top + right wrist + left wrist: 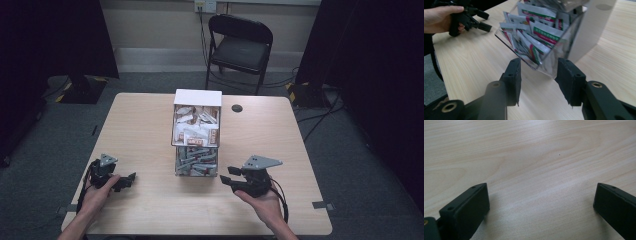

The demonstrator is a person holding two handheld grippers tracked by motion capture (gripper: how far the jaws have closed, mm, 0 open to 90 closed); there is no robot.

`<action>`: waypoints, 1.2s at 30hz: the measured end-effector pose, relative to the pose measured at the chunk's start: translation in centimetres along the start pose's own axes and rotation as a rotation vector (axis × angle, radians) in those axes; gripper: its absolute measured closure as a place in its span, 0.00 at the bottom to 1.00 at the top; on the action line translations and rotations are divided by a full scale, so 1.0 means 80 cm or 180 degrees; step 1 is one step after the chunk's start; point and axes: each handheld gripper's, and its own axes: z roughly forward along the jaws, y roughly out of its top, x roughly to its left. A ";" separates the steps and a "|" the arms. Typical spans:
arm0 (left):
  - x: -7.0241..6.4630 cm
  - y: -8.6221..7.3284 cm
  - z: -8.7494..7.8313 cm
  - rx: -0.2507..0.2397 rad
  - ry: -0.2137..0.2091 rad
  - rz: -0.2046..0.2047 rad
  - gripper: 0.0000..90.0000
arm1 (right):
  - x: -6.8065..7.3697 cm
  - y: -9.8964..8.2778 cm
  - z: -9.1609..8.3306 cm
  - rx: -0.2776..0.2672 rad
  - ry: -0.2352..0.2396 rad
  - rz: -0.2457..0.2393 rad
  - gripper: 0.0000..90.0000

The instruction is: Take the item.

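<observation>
The right hand-held gripper [539,81] is approaching the clear packet dispenser [541,37] just ahead of its half-parted, empty jaws (nothing pinched). Next it must reach a packet [537,48]. The left hand-held gripper [117,181] rests released on the counter [145,130].

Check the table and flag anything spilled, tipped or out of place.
Nothing stands out. The clear acrylic two-tier dispenser box stands upright mid-table, its sachets all inside, none spilled on the pale wooden table. Both tools are open and empty.
</observation>
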 end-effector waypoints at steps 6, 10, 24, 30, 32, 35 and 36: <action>0.000 0.000 0.000 0.0001 0.0000 0.0001 0.00 | 0.009 0.008 0.021 0.0002 0.0135 -0.0069 0.65; 0.000 0.000 0.000 0.0008 0.0000 0.0003 0.00 | 0.010 0.011 0.029 0.0031 0.0180 -0.0074 0.66; 0.000 0.000 0.000 0.0008 0.0004 0.0004 0.00 | 0.021 0.026 0.064 0.0088 0.0384 -0.0172 0.72; 0.000 0.000 0.000 0.0004 -0.0003 0.0002 0.00 | 0.022 0.027 0.081 0.0117 0.0436 -0.0170 0.77; 0.000 0.000 0.000 0.0003 0.0000 0.0002 0.00 | 0.022 0.027 0.083 0.0118 0.0432 -0.0171 0.78; 0.000 0.000 0.000 0.0000 0.0001 0.0001 0.00 | 0.021 0.026 0.090 0.0137 0.0434 -0.0178 0.81; 0.000 0.000 0.000 0.0000 0.0002 0.0001 0.00 | 0.021 0.026 0.090 0.0137 0.0434 -0.0178 0.81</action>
